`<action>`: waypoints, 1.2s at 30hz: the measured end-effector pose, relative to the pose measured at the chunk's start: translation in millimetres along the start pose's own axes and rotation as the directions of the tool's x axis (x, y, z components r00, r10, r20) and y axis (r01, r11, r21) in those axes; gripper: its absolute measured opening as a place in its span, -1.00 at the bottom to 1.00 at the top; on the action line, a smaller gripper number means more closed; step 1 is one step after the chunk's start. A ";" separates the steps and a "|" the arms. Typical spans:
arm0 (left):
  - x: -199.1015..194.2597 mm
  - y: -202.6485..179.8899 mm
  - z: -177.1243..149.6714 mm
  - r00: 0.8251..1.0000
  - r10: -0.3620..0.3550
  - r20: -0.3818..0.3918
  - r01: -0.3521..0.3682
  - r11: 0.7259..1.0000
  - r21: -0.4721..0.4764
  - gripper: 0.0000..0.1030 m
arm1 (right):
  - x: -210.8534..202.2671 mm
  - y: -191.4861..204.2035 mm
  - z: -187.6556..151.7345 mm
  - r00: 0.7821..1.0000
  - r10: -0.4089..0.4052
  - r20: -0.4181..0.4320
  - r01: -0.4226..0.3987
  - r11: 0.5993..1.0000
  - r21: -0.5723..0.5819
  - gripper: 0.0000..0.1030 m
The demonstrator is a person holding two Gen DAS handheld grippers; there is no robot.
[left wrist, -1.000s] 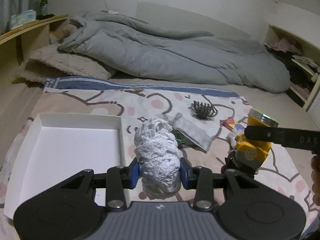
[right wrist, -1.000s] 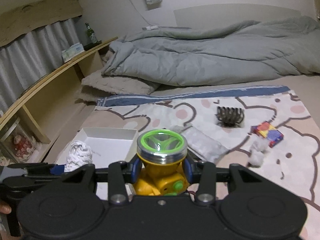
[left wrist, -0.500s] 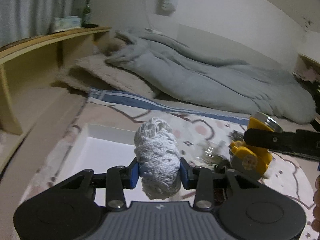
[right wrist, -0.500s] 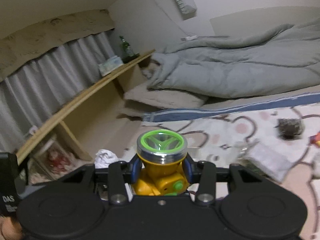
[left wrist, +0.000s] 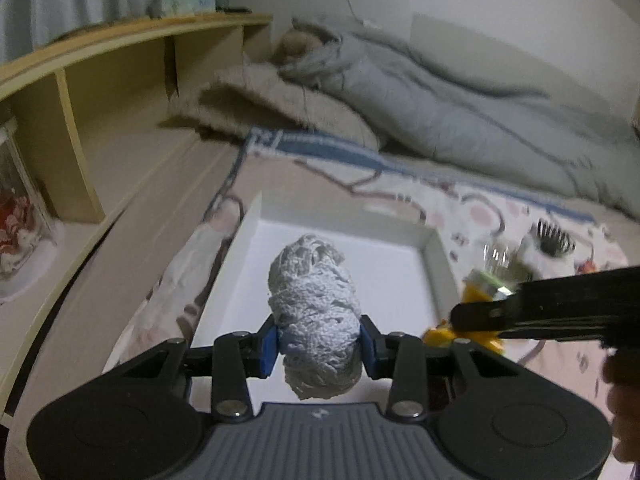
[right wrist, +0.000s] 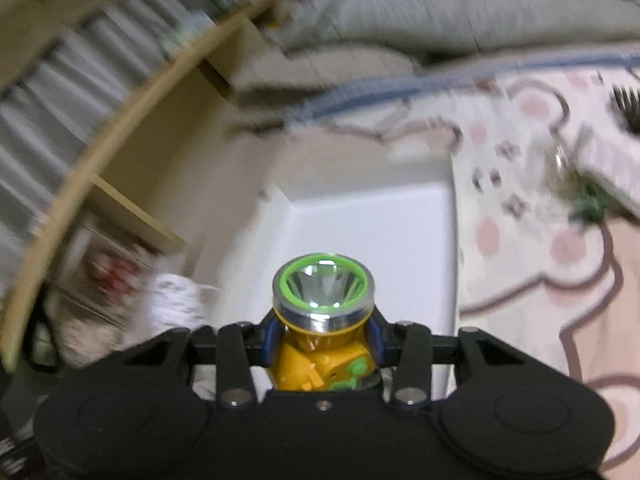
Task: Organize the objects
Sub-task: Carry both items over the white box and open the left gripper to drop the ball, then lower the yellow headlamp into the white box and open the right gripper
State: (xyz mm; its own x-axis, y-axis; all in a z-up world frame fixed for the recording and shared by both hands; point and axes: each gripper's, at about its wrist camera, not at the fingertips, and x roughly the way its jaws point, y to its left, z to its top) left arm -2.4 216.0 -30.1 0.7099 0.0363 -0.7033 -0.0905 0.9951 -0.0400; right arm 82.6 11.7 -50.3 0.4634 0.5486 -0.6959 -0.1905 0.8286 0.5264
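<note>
My left gripper (left wrist: 319,346) is shut on a white ball of yarn (left wrist: 314,300), held over the white shallow box (left wrist: 434,258) on the bed. In the right wrist view my right gripper (right wrist: 323,346) is shut on a yellow flashlight (right wrist: 323,300) with a green-ringed lens, above the same white box (right wrist: 372,224). The left wrist view also catches the flashlight (left wrist: 478,284) and the right gripper's black arm at the box's right edge. In the blurred right wrist view the yarn ball (right wrist: 176,304) appears at the left.
A patterned pink blanket (left wrist: 500,216) covers the bed; on it to the right lie a black hair claw (left wrist: 554,236) and a clear wrapper. A grey duvet (left wrist: 460,116) is heaped behind. A wooden shelf unit (left wrist: 100,92) runs along the left.
Both grippers have swung left with their loads, from beside the clutter on the blanket to above the white box. Both views now look further down into the box.
</note>
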 end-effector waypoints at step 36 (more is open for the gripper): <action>57.2 -18.2 -23.6 0.963 -0.103 -0.249 0.136 0.984 0.118 0.13 | 34.5 6.2 -7.6 0.973 -0.145 -0.179 0.112 0.977 -0.179 -0.68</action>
State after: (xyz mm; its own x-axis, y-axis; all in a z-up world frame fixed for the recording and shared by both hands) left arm 23.4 197.8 -86.3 0.5189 -0.0906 -0.8500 0.0894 0.9947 -0.0514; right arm 90.9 36.6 -74.7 0.3234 0.4337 -0.8410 -0.2894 0.8915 0.3485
